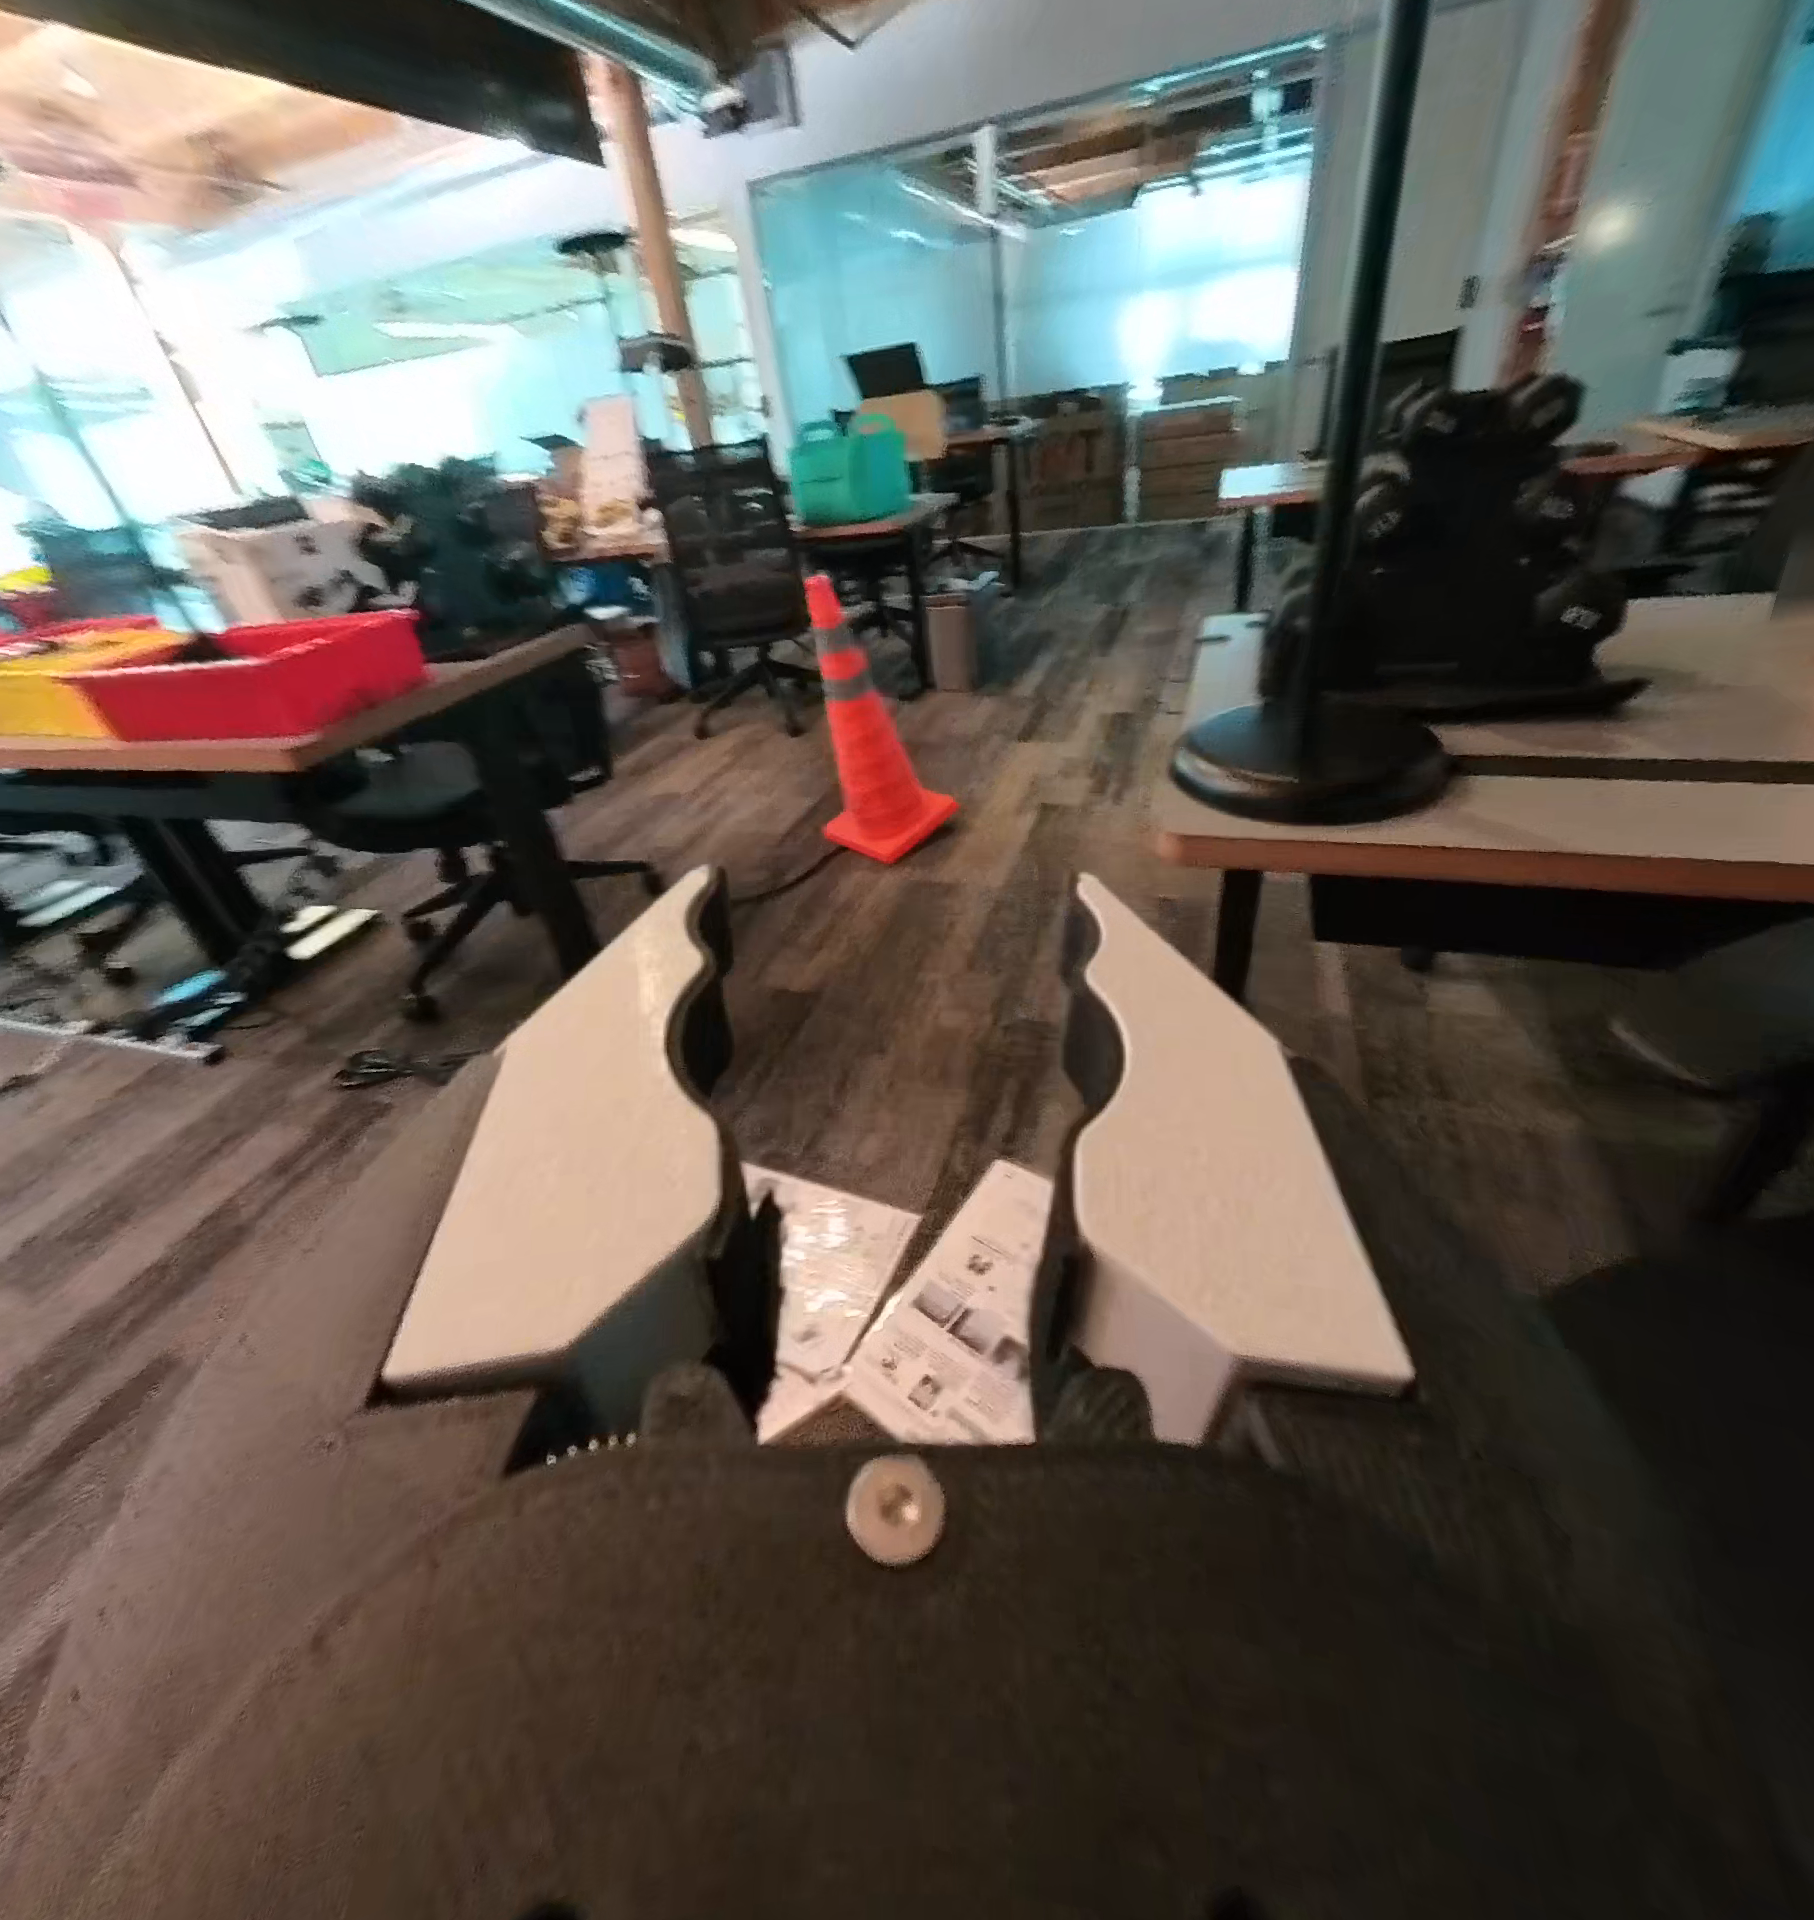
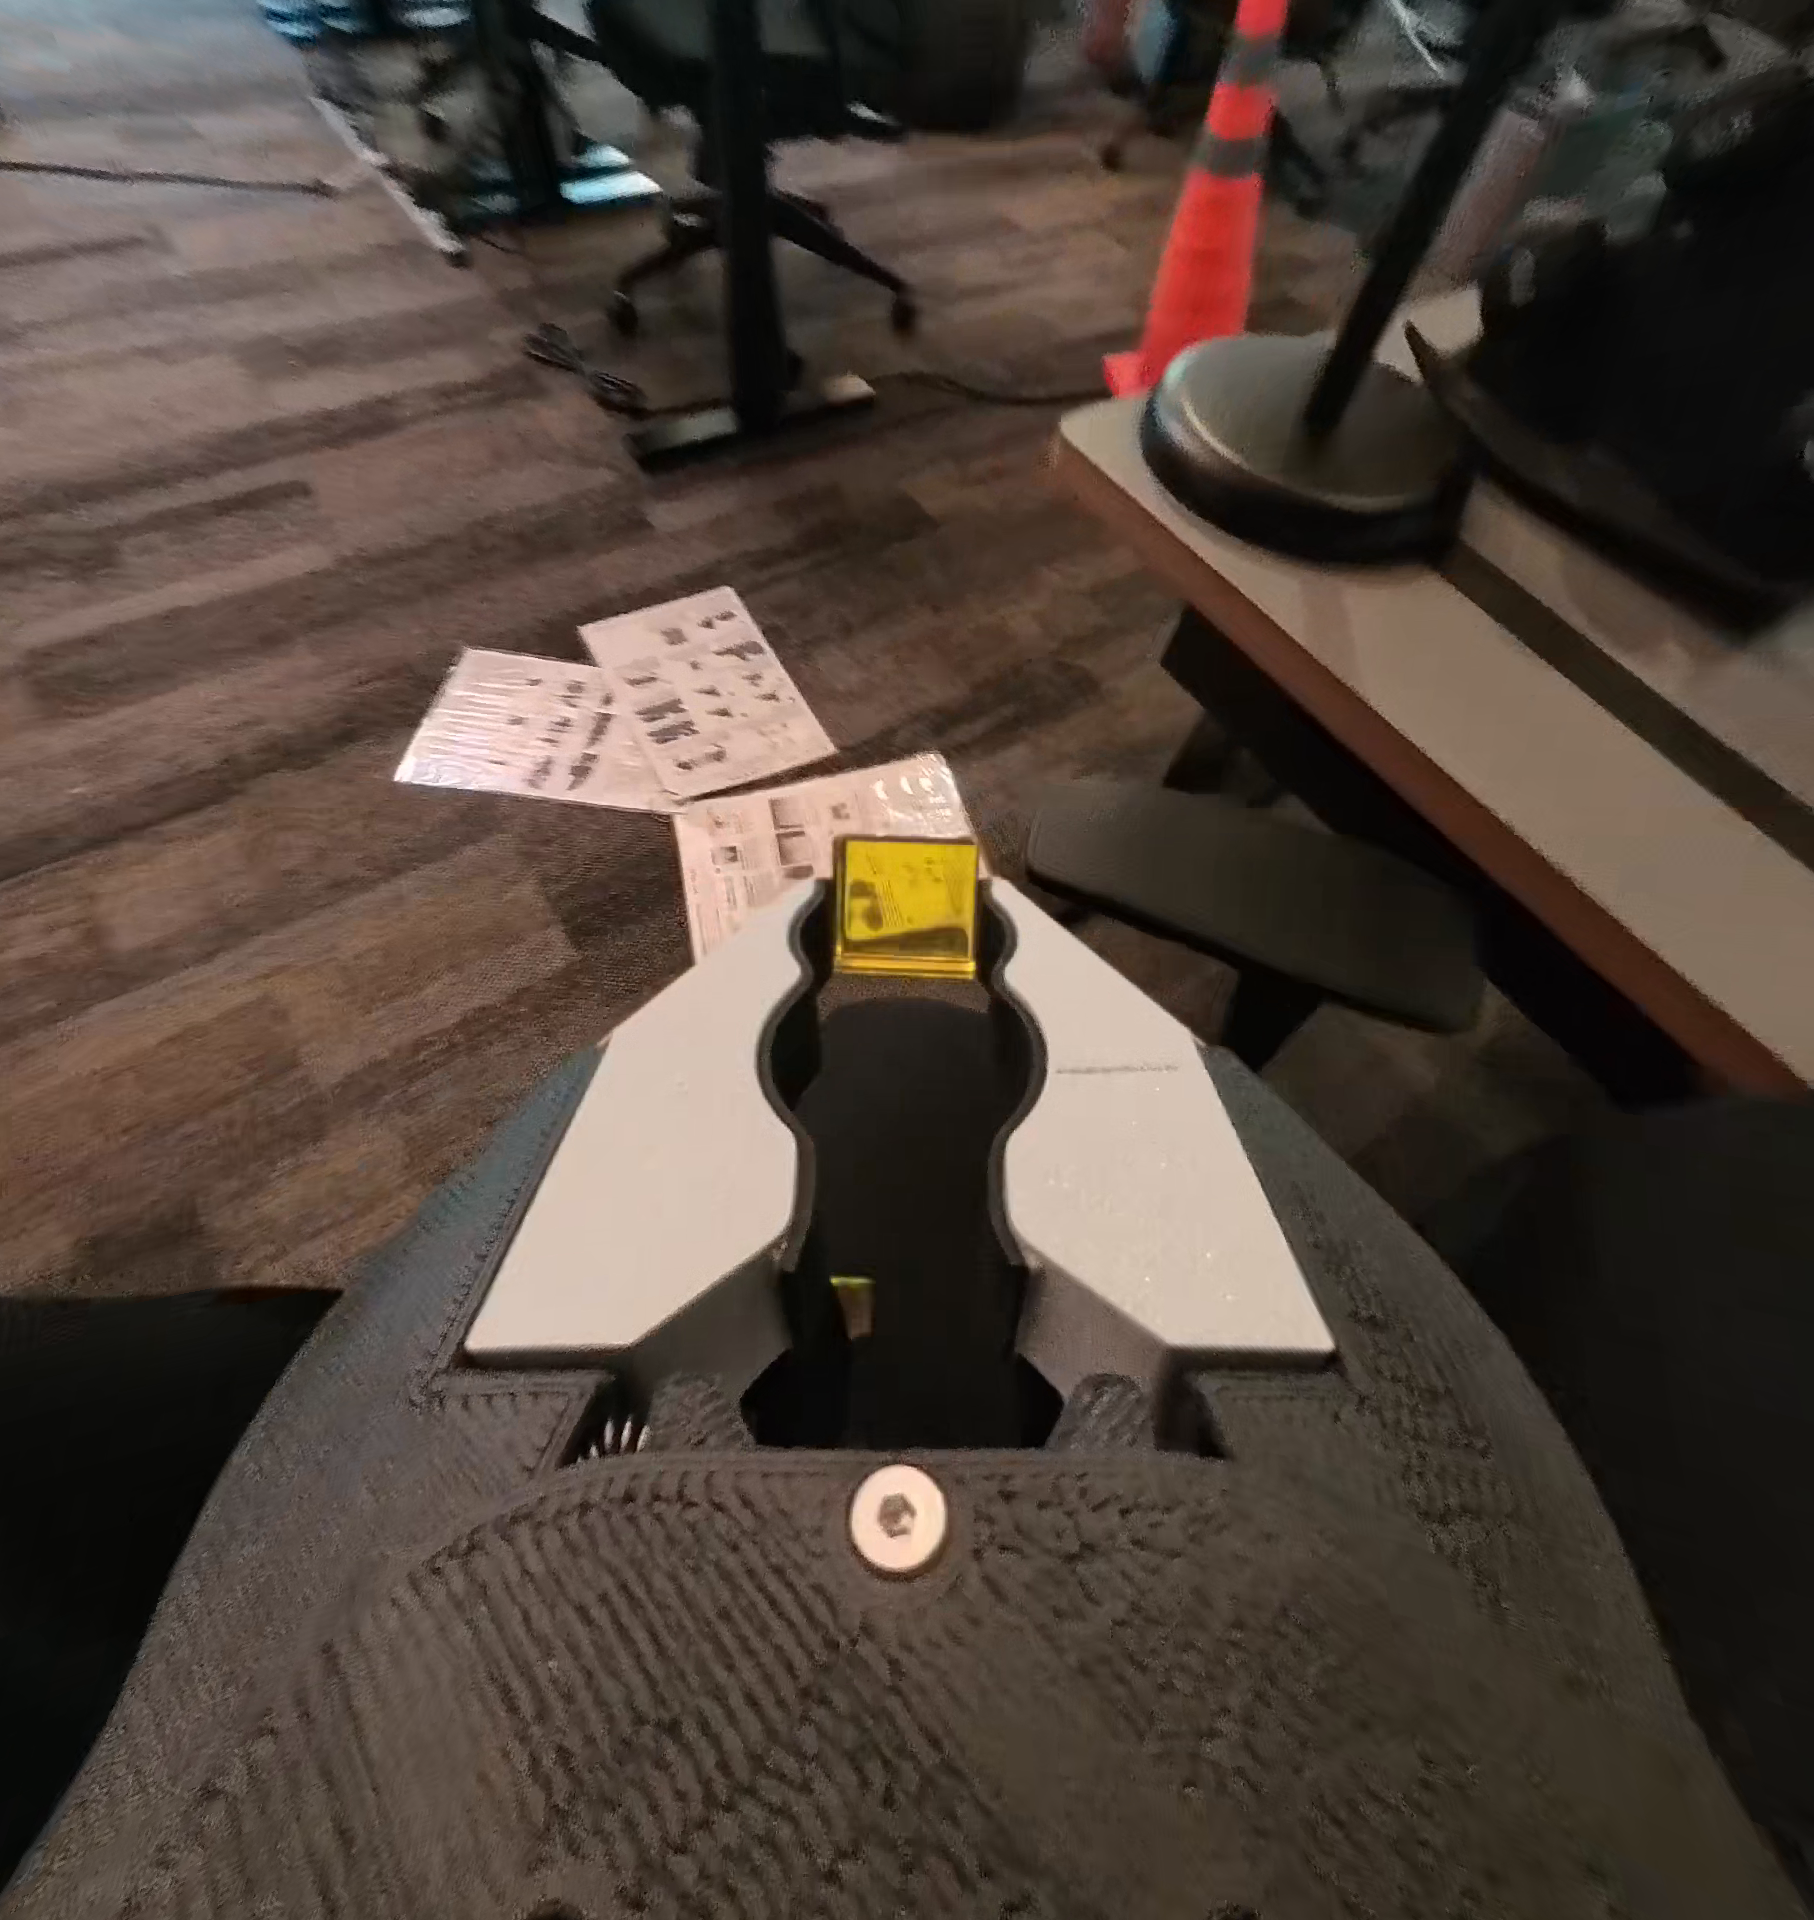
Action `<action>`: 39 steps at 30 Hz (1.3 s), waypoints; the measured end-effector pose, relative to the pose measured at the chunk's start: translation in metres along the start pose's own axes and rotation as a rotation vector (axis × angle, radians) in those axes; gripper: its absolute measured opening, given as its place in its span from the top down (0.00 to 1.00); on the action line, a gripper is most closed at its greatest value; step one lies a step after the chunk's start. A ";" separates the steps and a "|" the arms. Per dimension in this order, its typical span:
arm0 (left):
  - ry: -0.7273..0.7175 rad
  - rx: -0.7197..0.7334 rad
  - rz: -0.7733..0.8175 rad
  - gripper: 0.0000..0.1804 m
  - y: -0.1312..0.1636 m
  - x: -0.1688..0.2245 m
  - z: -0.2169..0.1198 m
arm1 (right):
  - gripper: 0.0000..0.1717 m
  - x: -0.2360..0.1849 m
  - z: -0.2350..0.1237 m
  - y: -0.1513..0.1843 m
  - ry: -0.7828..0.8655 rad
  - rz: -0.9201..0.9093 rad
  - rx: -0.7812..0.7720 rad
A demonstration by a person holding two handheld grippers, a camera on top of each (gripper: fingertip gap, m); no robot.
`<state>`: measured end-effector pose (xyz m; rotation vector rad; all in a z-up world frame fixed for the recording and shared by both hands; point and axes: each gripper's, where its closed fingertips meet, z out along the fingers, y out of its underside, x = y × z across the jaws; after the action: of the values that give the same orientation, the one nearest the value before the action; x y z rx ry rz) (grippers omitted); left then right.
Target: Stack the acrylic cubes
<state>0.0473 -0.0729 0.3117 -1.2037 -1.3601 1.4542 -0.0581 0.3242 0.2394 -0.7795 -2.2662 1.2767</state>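
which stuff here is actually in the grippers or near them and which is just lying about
In or near the grippers:
- right gripper: shut on yellow tile
- left gripper: open, bare
- printed sheets on the floor below

Lying about:
- cone
- lamp base
- red bin
- green bag
- office chair

Left wrist view: bright daylight enters through the far windows (image 1: 72, 343) and glass partition (image 1: 1028, 239), which are overexposed with cyan glare. Motion blur softens the whole frame. Right wrist view: dimmer, aimed at the floor (image 2: 207, 935); edges smear. Both views show wide-angle bending at the borders.
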 end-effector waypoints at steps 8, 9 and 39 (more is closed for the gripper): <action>0.294 0.024 -0.090 0.64 -0.024 -0.006 0.075 | 0.85 -0.040 0.047 -0.029 0.068 0.172 -0.016; 0.324 0.015 -0.093 0.64 -0.021 0.002 0.085 | 0.85 -0.038 0.048 -0.027 0.091 0.202 -0.015; 1.674 -0.349 0.040 0.64 0.102 0.256 0.080 | 0.84 -0.029 0.082 0.237 0.087 0.269 -0.612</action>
<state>-0.0845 0.1438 0.1773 -1.8891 -0.3271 -0.1174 -0.0232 0.3537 -0.0092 -1.3549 -2.5628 0.6093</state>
